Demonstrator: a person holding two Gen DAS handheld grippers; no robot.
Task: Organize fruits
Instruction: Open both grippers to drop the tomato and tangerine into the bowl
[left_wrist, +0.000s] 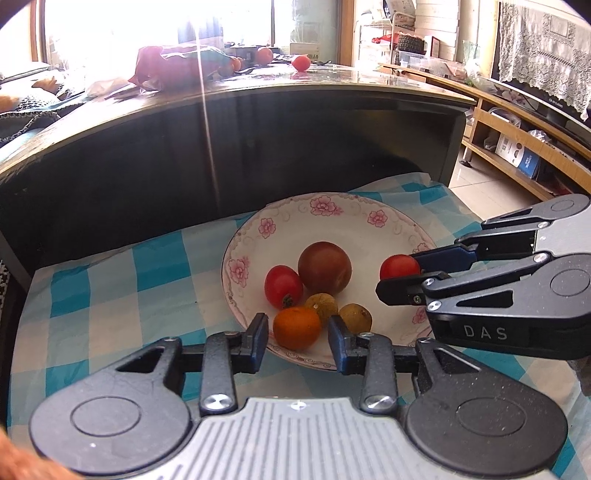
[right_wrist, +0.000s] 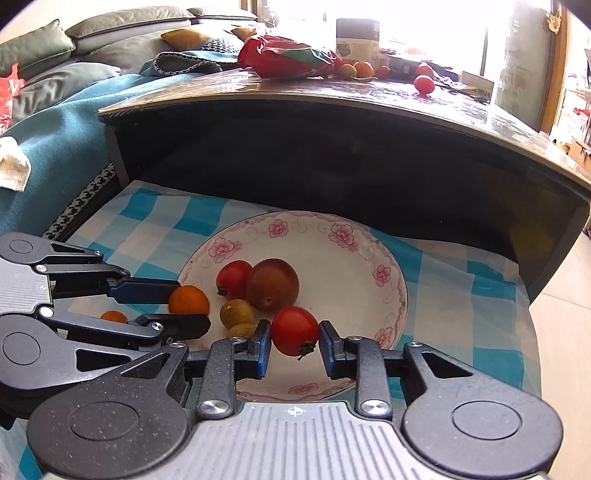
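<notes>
Both tongs over the white flowered plate (left_wrist: 236, 236), each around one fruit.

My left tongs (left_wrist: 297, 334) stand released around the small orange fruit (left_wrist: 296, 328), gaps both sides. My right tongs (right_wrist: 294, 341) bracket the red tomato (right_wrist: 294, 330); whether they press I cannot tell. Both fruits lie straight ahead.

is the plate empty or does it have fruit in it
Not empty: the flowered plate holds a large brownish fruit, red tomatoes, an orange and two small greenish fruits.

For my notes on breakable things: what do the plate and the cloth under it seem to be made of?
Plate: probably glazed ceramic, glossy white with printed pink flowers on the rim. Cloth: looks like thin woven fabric or plastic sheet, blue-white check, wrinkled; which one is unclear.
</notes>
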